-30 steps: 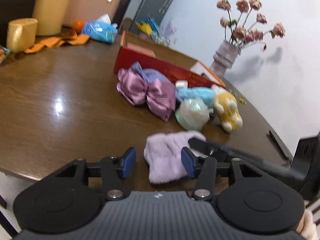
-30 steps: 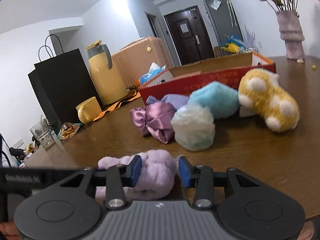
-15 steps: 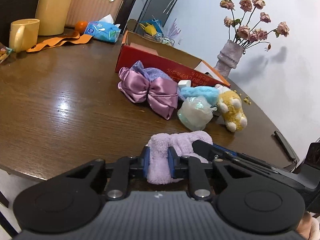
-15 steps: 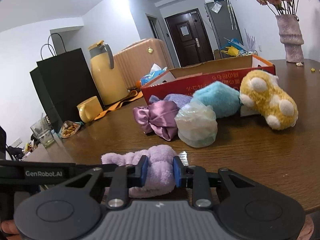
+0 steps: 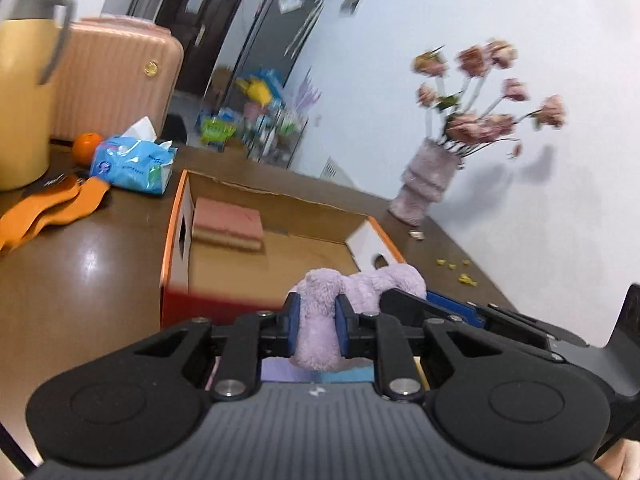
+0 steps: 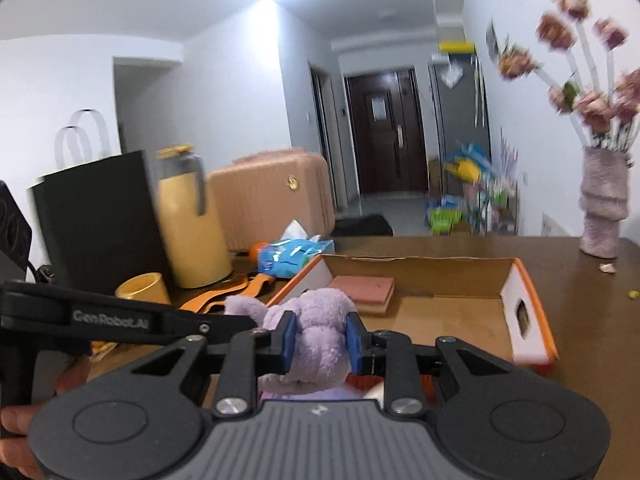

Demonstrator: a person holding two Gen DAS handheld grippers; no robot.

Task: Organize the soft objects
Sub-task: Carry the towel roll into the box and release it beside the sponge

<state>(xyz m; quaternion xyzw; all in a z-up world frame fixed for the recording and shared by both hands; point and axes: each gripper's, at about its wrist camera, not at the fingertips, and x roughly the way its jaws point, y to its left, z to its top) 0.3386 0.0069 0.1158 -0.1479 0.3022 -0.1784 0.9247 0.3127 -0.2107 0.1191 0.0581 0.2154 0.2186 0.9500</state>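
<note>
The fluffy lilac headband [image 5: 320, 320] is up off the worktop, squeezed at both ends between blue fingers [image 6: 289, 338], its plush body bunched and arching. It hangs over the near edge of the open orange cardboard box [image 6: 440, 312].

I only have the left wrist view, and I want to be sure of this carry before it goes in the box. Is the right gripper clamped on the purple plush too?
Observer: Yes. The right gripper is shut on the purple plush, with a pad pressing each side.
Operator: Is anything beside the yellow jug outside my view?
Observer: A yellow mug stands in front of it.
Operator: And behind them?
Observer: A black paper bag with white handles.
</note>
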